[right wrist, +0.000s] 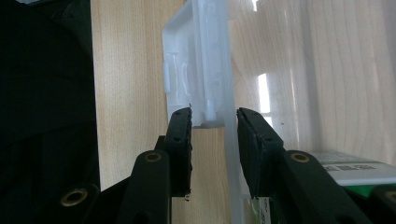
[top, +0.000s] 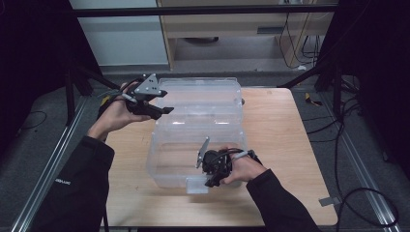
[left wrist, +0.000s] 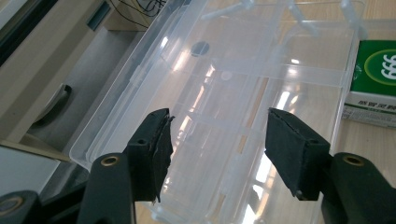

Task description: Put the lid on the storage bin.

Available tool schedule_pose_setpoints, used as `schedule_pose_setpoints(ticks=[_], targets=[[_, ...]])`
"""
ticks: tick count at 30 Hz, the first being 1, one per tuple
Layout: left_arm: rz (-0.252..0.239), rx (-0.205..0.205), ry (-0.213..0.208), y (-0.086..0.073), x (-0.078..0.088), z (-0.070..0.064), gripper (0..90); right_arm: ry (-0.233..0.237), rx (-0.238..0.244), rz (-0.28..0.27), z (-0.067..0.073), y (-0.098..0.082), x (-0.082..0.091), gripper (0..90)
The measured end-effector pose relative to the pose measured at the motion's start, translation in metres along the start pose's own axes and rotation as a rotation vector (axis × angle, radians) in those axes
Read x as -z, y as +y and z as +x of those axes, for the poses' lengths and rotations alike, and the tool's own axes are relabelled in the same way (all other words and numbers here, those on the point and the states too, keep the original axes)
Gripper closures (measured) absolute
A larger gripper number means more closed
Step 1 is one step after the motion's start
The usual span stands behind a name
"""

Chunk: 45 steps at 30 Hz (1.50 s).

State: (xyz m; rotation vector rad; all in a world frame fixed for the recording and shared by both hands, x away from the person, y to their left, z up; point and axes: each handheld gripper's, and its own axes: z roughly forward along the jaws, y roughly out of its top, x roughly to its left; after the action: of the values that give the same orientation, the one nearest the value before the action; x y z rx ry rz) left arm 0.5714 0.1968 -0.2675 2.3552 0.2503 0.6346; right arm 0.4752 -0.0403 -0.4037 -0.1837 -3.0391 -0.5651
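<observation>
Clear box (top: 196, 159): right claw (top: 211, 180) clamps its front latch wall; left claw (top: 162, 107) hangs wide, empty, above the lid (top: 203, 99). A pull on the thin slick wall could slide the box across the desk (top: 285, 145).

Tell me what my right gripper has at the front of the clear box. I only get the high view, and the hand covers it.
Observer: The right gripper straddles the box's front wall at the white latch, one jaw on each side of the wall.
Operator: Is the left gripper holding the lid?
Observer: No. The left gripper is open with nothing between its jaws, and the opened lid lies beyond them.
Operator: Is there anything in the box that I should avoid?
Observer: A green carton shows just behind the front wall, apparently inside the box.
</observation>
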Motion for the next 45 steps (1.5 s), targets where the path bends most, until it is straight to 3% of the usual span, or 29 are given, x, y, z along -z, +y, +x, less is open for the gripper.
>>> schedule_pose_setpoints(ticks=[10,20,35,39,45], targets=[[0.050,-0.061,-0.055,0.006,-0.015,0.010,40.5,-0.002,0.009,-0.003,0.000,0.000,0.000,66.5],[0.104,-0.126,-0.122,0.008,-0.032,0.015,48.2,0.001,0.007,-0.014,0.000,-0.001,-0.001,66.5],[0.167,-0.178,-0.142,0.007,-0.062,0.013,56.2,0.005,0.008,-0.010,0.000,-0.001,0.000,66.6],[0.196,-0.210,-0.148,0.007,-0.067,0.012,59.7,0.005,0.011,-0.010,0.000,-0.001,0.000,66.6],[0.201,-0.219,-0.169,0.008,-0.069,0.010,66.1,0.005,0.011,-0.010,0.000,-0.001,0.000,66.7]])
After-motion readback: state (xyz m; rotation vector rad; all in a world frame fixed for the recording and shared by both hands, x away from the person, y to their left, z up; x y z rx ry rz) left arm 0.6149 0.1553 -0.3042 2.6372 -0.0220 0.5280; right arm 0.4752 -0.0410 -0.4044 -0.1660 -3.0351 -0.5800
